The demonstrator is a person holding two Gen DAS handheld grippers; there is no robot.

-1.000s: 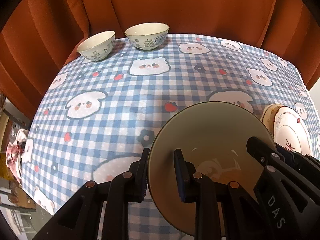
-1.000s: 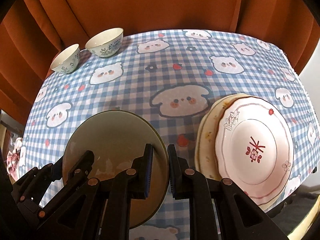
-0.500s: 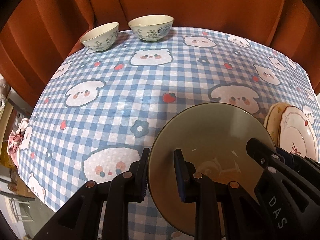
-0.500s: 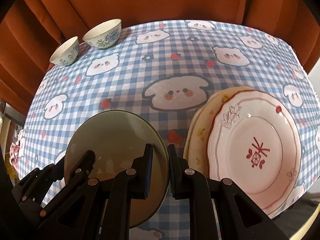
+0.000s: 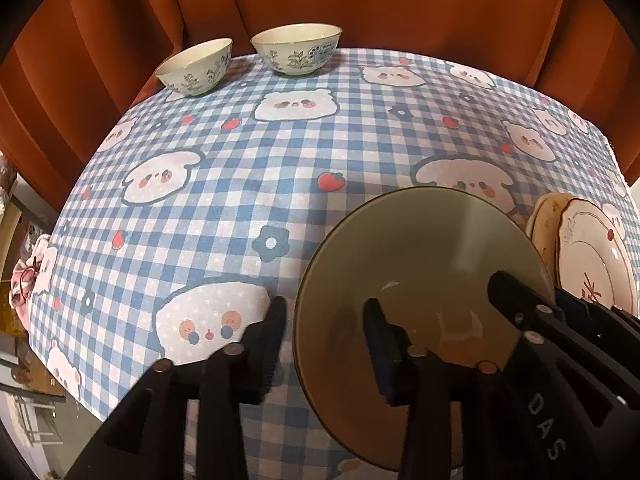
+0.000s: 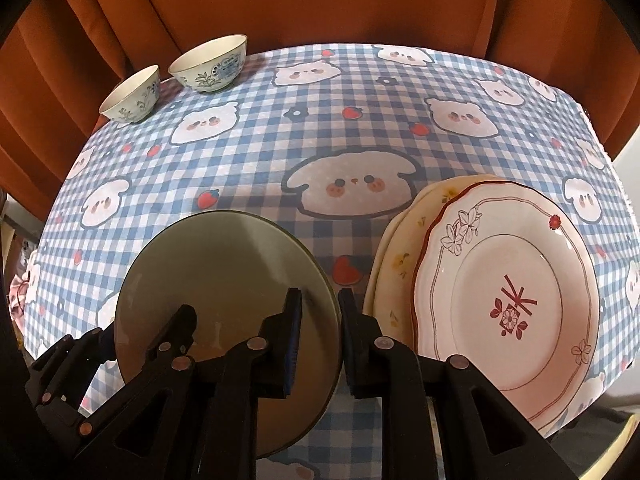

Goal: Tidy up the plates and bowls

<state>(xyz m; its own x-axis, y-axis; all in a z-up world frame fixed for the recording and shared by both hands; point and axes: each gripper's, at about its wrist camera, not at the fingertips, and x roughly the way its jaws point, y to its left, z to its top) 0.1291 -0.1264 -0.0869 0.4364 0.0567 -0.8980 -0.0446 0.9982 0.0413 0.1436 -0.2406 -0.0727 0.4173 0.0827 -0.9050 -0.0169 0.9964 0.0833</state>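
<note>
An olive-green plate (image 5: 424, 264) (image 6: 224, 272) is held above the checked tablecloth (image 5: 280, 152). My right gripper (image 6: 320, 312) is shut on its right rim. My left gripper (image 5: 324, 320) has opened; its fingers straddle the left rim with a gap on each side. A stack of two plates, a pink patterned one (image 6: 508, 296) on a cream one (image 6: 394, 256), lies at the right; it also shows in the left wrist view (image 5: 592, 256). Two small patterned bowls (image 5: 196, 66) (image 5: 298, 50) stand apart at the far left corner; they also show in the right wrist view (image 6: 132, 94) (image 6: 210, 62).
Orange curtains (image 5: 360, 4) hang behind the table. The table's left edge (image 5: 60, 240) and right edge (image 6: 616, 184) drop off close by. Clutter (image 5: 20, 288) lies on the floor at the left.
My left gripper's fingers have spread apart and let go of the green plate's rim. Both grippers and the plate have risen and pulled back slightly from the table.
</note>
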